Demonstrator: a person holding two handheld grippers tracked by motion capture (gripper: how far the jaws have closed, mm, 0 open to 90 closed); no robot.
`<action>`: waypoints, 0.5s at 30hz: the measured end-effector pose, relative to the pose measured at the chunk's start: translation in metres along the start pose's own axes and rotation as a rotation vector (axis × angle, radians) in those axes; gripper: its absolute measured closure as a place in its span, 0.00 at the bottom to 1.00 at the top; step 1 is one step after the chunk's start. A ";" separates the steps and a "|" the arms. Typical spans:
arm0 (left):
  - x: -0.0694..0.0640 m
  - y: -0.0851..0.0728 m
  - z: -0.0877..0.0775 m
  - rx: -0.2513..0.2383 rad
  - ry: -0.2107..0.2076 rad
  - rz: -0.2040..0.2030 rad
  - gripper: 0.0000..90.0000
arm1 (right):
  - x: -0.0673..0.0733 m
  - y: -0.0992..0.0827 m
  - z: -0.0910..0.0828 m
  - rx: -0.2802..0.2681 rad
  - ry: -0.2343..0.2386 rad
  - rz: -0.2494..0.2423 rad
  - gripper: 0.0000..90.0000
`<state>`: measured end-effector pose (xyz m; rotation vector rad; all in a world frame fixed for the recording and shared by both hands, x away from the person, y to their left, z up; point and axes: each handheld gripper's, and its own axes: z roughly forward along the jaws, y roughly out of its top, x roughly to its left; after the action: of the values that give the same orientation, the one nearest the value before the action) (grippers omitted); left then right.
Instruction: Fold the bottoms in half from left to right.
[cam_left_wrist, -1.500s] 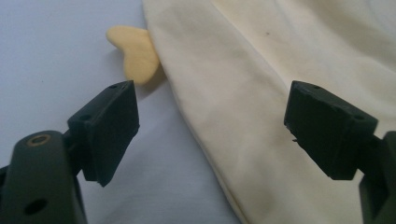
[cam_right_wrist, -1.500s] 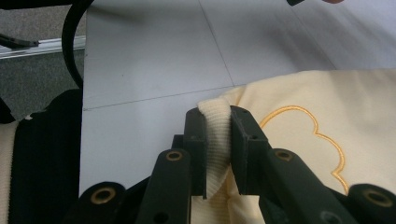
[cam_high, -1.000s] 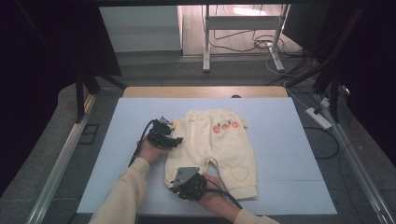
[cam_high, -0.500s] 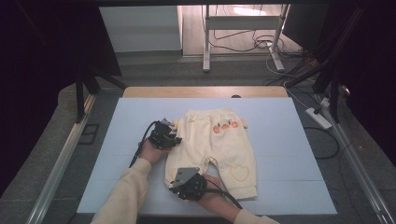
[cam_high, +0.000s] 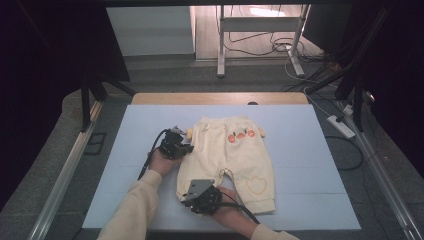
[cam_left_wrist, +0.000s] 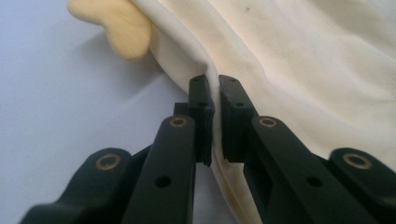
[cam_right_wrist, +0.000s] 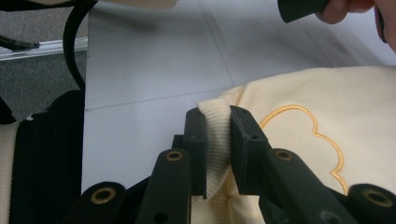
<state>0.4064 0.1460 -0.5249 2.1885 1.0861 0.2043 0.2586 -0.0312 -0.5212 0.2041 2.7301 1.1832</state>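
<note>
Our left gripper (cam_left_wrist: 212, 100) has just been closing its jaws, and they now pinch a fold at the side edge of the small cream-yellow cotton baby trousers (cam_high: 232, 157), near the waist by a pale rounded ear-like tab (cam_left_wrist: 119, 28). Our right gripper (cam_right_wrist: 217, 126) has its jaws clamped on the ribbed cuff of one leg. The trousers lie flat on the pale blue tabletop (cam_high: 310, 165). With both edges gripped, we judge the garment ready to be lifted or folded. We see an orange embroidered motif (cam_high: 241, 135) and a stitched heart outline (cam_high: 257, 185), but no readable writing or brand.
</note>
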 end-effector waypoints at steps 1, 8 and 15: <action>0.000 0.000 -0.001 -0.006 -0.002 0.002 0.93 | 0.000 0.000 -0.001 -0.005 0.000 0.002 0.86; 0.000 0.001 -0.005 -0.024 -0.013 -0.005 0.93 | -0.002 0.001 -0.008 -0.038 -0.002 0.008 0.86; -0.001 0.002 -0.010 -0.048 -0.024 -0.012 0.93 | -0.002 0.002 -0.012 -0.056 -0.006 0.007 0.86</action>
<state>0.4030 0.1491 -0.5162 2.1365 1.0701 0.1962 0.2583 -0.0394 -0.5116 0.2098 2.6885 1.2572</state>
